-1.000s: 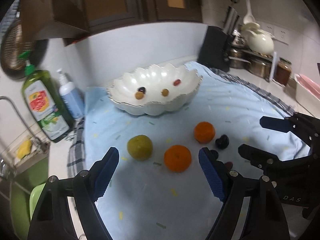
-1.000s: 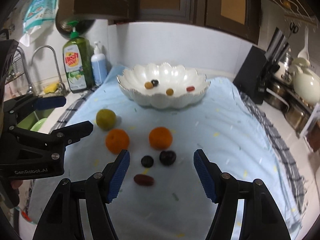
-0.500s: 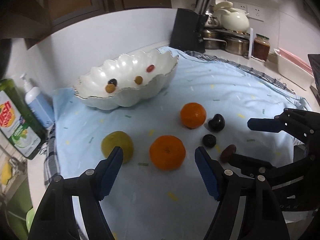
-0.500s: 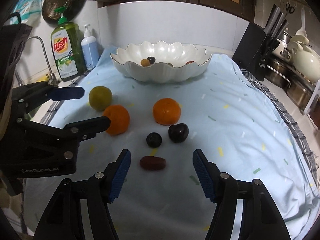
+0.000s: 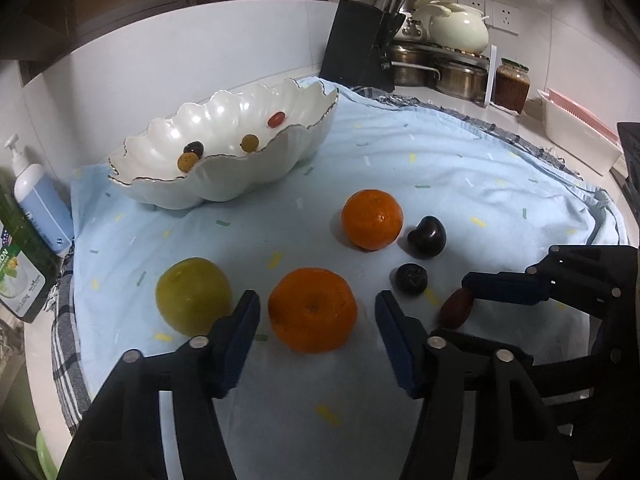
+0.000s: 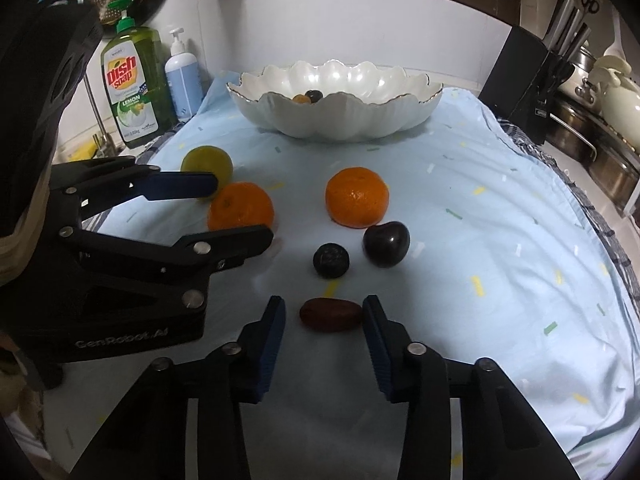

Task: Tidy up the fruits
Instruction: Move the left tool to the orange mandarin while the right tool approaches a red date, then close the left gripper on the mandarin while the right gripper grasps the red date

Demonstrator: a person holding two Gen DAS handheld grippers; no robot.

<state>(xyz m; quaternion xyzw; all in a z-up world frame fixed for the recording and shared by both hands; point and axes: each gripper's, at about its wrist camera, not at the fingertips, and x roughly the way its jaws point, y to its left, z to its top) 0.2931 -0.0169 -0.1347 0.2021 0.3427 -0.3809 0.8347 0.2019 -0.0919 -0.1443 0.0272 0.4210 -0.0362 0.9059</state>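
Left gripper closing, spread around orange; right gripper closing around date (one pad touching, not pinched).

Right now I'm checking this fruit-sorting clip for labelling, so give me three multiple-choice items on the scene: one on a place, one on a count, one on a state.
1. Where does the reddish-brown oval fruit lie?
A. in the white bowl
B. on the blue cloth between the right gripper's fingers
C. on top of an orange

2. How many oranges are on the cloth?
A. one
B. two
C. four

3. What is the state of the left gripper?
A. its jaws straddle the near orange, pads not yet pressing
B. it holds the green fruit in the air
C. it is clamped on the bowl's rim

Answers:
1 B: the fruit sits on the blue cloth within the right gripper, whose jaws have just been closing.
2 B: near orange and far orange.
3 A: gaps show on both sides of the orange; the jaws have just been closing.
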